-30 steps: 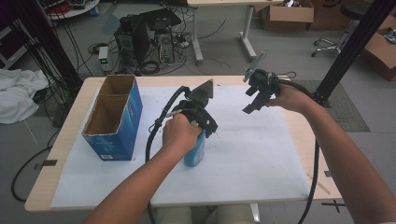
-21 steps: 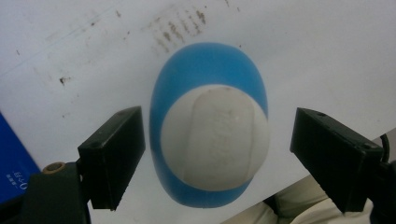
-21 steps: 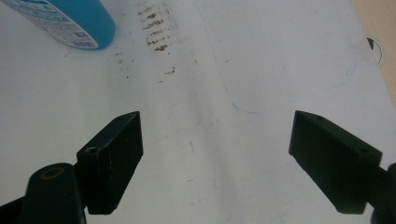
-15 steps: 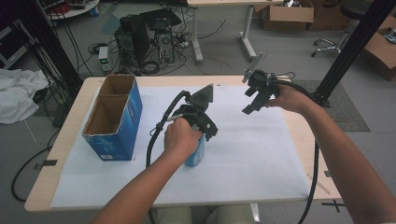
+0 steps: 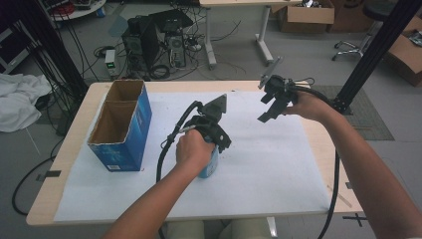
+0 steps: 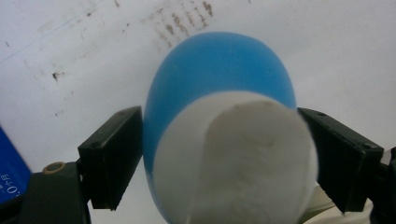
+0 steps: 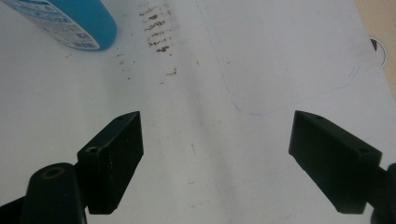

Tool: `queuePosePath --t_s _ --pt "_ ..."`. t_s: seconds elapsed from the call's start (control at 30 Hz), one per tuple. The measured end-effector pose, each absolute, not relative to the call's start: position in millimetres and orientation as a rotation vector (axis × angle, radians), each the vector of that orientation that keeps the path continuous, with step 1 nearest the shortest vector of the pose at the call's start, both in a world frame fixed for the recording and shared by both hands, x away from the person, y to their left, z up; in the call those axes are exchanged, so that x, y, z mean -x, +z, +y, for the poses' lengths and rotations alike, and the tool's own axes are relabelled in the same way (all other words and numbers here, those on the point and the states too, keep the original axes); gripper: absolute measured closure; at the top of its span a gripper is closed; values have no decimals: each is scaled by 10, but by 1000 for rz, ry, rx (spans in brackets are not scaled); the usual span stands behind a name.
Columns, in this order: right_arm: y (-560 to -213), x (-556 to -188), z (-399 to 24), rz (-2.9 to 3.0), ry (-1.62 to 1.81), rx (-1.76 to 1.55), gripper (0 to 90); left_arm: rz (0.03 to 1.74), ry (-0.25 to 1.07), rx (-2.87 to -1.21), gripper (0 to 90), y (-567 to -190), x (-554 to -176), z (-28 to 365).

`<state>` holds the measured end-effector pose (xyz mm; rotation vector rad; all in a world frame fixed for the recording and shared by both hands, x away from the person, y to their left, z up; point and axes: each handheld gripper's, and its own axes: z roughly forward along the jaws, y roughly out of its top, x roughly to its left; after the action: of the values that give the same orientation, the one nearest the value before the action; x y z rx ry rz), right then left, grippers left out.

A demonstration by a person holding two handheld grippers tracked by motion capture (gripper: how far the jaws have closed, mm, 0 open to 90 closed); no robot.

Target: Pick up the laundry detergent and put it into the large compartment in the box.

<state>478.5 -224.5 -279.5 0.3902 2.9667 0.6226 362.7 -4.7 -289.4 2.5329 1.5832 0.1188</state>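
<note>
A blue bottle [image 5: 210, 168] with a white cap stands upright on the white paper sheet [image 5: 268, 164] near the table's middle. My left gripper [image 5: 213, 144] comes down over it from above, shut on the bottle. In the left gripper view the two black jaws press against both sides of the blue bottle [image 6: 219, 84], just below its white cap [image 6: 238, 158]. My right gripper [image 5: 267, 99] hovers open above the far right of the sheet with nothing between its jaws. In the right gripper view the blue bottle [image 7: 70, 21] lies at the top left, well beyond my right gripper [image 7: 217, 154].
An open blue cardboard box [image 5: 122, 124] stands on the table's left side. The paper carries brown smudges [image 7: 159, 28] and faint drawn outlines. Cables trail from both grippers. Beyond the table's far edge are computers, cables and cardboard boxes on the floor.
</note>
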Motion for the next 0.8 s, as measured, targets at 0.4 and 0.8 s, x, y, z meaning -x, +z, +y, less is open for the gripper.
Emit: queuePosePath --t_s 0.4,0.8 --pt "-2810 -4791 -2256 2971 625 -395 178 1585 111 -2524 190 -2943 -3637 -57" --pt "-2818 -4792 -2242 2971 629 -389 177 1594 103 -2519 241 -2953 -3656 -10"
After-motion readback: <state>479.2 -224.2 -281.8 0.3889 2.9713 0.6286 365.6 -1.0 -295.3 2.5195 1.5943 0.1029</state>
